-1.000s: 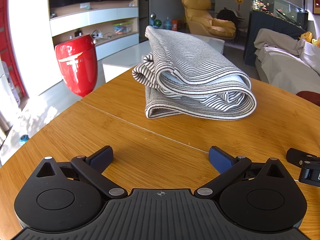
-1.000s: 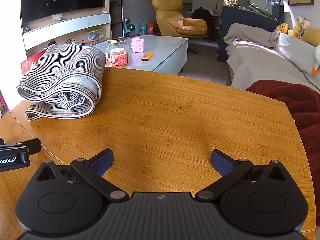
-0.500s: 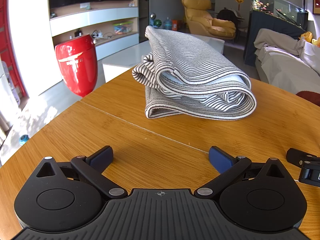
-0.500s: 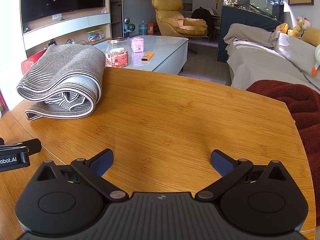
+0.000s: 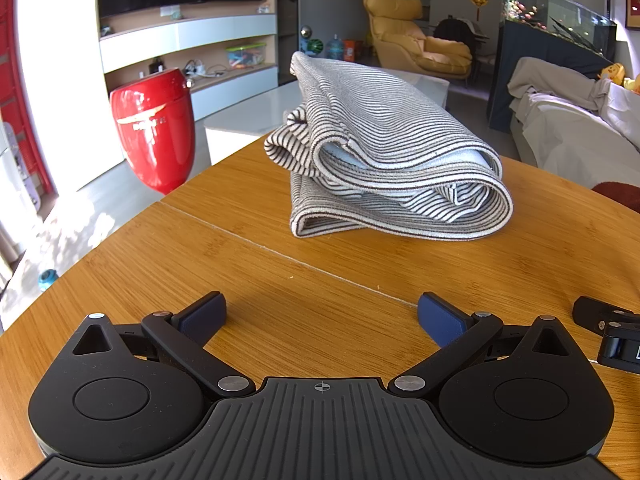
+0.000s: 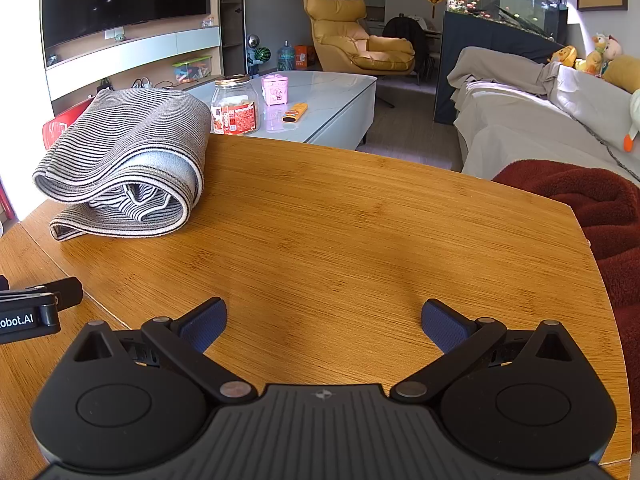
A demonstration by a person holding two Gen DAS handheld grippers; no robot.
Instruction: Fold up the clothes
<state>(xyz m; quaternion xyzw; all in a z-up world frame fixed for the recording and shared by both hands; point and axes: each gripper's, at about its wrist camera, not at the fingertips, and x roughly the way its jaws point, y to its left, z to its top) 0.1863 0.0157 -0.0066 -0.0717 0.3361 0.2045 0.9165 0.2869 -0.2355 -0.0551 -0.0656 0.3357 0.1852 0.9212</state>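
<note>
A grey-and-white striped garment [image 5: 384, 160] lies folded in a thick bundle on the wooden table [image 5: 280, 264], towards its far side. In the right wrist view the same striped garment [image 6: 128, 160] sits at the far left of the table [image 6: 360, 232]. My left gripper [image 5: 320, 316] rests low over the wood, well short of the garment, open with nothing between its blue pads. My right gripper [image 6: 324, 320] is likewise open and empty, to the right of the garment. Each gripper shows at the edge of the other's view: right gripper [image 5: 608, 332], left gripper [image 6: 32, 308].
A red vase-like object [image 5: 154, 128] stands beyond the table's left edge. A white coffee table [image 6: 320, 108] behind carries a jar [image 6: 234, 104], a pink tin and a remote. A dark red blanket [image 6: 592, 216] lies at the right edge. Sofa and yellow armchair stand farther back.
</note>
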